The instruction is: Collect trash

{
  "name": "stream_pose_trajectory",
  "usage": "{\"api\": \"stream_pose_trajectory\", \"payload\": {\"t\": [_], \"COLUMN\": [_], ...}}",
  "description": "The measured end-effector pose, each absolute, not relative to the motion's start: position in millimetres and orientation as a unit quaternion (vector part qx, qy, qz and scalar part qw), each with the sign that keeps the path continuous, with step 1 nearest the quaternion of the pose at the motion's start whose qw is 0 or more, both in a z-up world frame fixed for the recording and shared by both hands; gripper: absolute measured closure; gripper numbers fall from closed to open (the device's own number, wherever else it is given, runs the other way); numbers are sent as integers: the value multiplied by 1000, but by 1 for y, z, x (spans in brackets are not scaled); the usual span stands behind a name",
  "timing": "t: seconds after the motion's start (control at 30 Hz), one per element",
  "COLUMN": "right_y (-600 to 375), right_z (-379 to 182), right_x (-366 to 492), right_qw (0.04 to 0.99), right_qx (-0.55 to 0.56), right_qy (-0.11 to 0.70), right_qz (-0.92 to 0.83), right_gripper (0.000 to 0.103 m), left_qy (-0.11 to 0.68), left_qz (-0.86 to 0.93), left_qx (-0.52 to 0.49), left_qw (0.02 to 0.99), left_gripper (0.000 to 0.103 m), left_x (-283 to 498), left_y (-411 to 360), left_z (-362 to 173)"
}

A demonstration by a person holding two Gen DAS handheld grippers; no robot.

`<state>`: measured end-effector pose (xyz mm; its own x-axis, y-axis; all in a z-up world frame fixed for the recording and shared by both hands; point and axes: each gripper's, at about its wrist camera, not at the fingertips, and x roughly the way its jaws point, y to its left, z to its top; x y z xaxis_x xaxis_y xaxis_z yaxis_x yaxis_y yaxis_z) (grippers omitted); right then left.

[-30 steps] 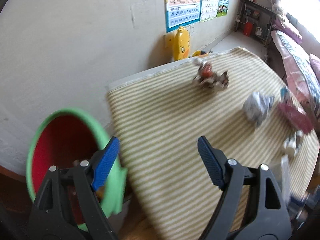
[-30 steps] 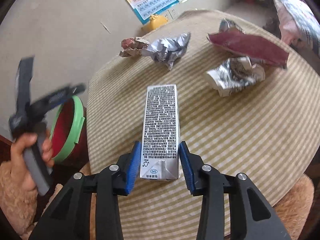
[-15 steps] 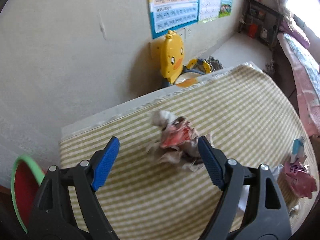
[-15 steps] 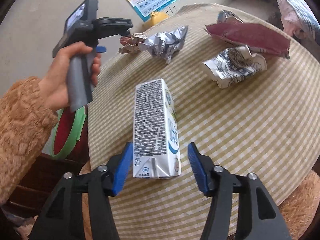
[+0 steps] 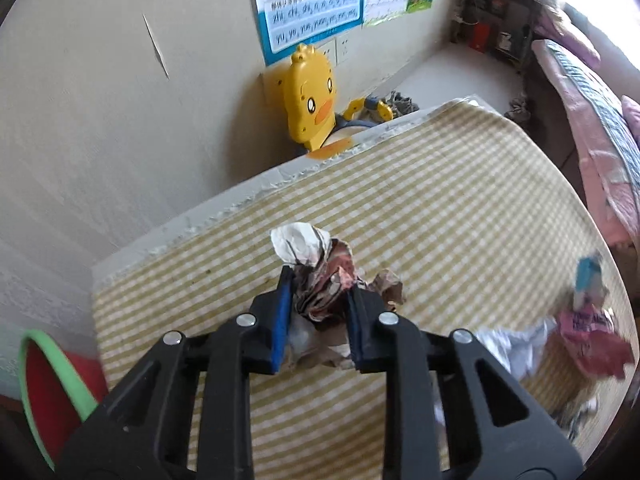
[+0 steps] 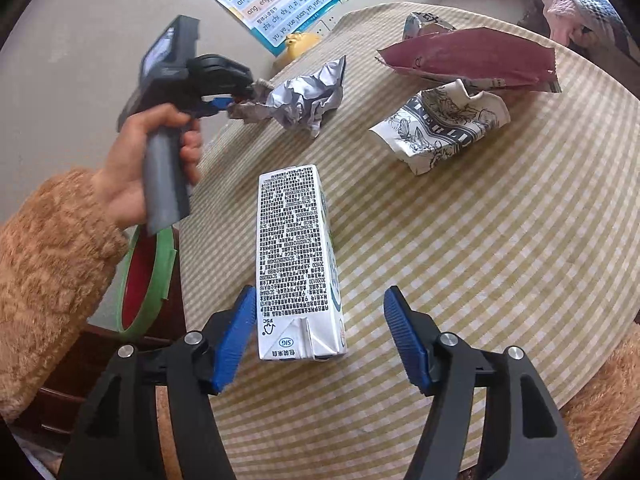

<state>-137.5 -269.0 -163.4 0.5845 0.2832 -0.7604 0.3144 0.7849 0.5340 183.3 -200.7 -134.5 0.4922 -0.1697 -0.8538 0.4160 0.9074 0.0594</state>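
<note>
On the checked tabletop, a crumpled wad of reddish-brown and white paper is seen clamped between the blue pads of the left gripper, whose jaws have just been closed from wide apart onto it; half a second before, the wad lay loose between them. One piece of trash is thus judged secured and ready to be carried to the green-rimmed red bin standing low beside the tabletop's near-left corner. In the right wrist view the same grip is shown from the side, with the person's hand wrapped round the handle above a fuzzy tan sleeve.

Meanwhile the right gripper has just been opened: the milk carton, squeezed a second ago, is now left lying flat on the cloth between parted pads, with a clear gap on its right side. Its collection appears to have been given up or postponed.

Still to be gathered are a crushed silver foil wrapper lying just beside the held wad, a printed white paper cup, crushed, and a maroon packet behind it. The foil sits so close that it could be snagged as the wad is lifted. A yellow duck-shaped toy stands against the wall beyond the far edge, out of the way.
</note>
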Motion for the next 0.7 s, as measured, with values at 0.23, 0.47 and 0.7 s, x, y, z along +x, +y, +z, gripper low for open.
{"api": "stream_pose_trajectory", "payload": {"t": [0.23,0.47,0.7], "right_y": [-265,-257,-246], "right_z": [-161,-160,-154], "right_x": [-135,-129,-125], "right_qw": [831,832,833], "right_qx": [313,293,272], "right_qy": [459,469,479], "right_qz": [-24,-39,-54], "right_gripper": [40,39,39], "left_qy": [452,406,431], "left_qz": [-192,-204,-193], "left_qx": [133,151,118], "left_qw": [861,878,873], "left_gripper": [80,80,79], "left_x": [132,69,41], "left_y": [-157,-103,-51], "left_z": [-108,-82,-78]}}
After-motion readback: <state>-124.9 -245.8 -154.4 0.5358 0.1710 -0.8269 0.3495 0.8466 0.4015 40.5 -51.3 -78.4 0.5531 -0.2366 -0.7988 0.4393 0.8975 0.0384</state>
